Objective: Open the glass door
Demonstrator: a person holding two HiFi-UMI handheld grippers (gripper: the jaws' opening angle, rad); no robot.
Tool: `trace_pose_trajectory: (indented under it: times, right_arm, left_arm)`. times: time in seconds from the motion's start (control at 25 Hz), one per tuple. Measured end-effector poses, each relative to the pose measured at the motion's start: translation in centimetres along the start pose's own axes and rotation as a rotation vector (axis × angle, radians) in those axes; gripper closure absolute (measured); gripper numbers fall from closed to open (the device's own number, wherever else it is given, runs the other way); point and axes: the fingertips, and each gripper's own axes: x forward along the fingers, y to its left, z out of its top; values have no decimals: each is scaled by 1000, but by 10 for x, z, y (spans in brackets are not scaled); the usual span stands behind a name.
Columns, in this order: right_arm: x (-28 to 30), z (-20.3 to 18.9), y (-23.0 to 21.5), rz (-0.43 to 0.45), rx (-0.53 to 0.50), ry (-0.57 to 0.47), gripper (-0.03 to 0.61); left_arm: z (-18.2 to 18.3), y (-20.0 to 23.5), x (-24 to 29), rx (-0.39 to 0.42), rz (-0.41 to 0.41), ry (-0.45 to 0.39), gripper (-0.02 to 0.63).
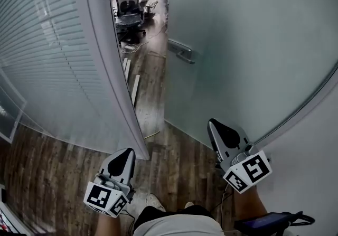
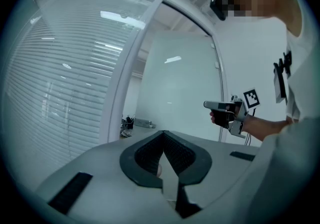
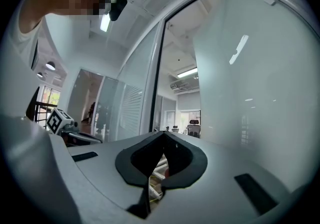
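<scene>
The frosted glass door [image 1: 253,45] stands ajar, swung away from its white frame post [image 1: 112,71]. A metal handle [image 1: 181,51] sits on the door's near edge. My right gripper [image 1: 214,124] is low beside the door panel, well short of the handle, jaws shut and empty. My left gripper [image 1: 127,152] hangs in front of the foot of the frame post, jaws together with nothing in them. In the left gripper view the shut tips [image 2: 163,133] point at the gap, and the right gripper [image 2: 220,105] shows beside the door. The right gripper view [image 3: 164,134] looks through the opening.
A glass wall with slatted blinds [image 1: 47,45] runs left of the post. Through the gap I see a black office chair [image 1: 129,8], cables and white strips on the wood floor [image 1: 153,82]. A white wall [image 1: 311,150] stands at right.
</scene>
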Motion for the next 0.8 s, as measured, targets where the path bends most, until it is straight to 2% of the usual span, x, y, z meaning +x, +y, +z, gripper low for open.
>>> trace_pose_trajectory:
  times: [0.16, 0.48, 0.8]
  right_arm:
    - [-35, -1, -8, 25, 17, -9, 577]
    - [-100, 16, -31, 69, 54, -15, 577]
    - [-121, 36, -30, 83, 59, -15, 577]
  left_arm:
    - [1, -44, -2, 17, 5, -5, 611]
    - [11, -121, -18, 32, 69, 6, 612]
    - [40, -149, -31, 61, 84, -7, 611]
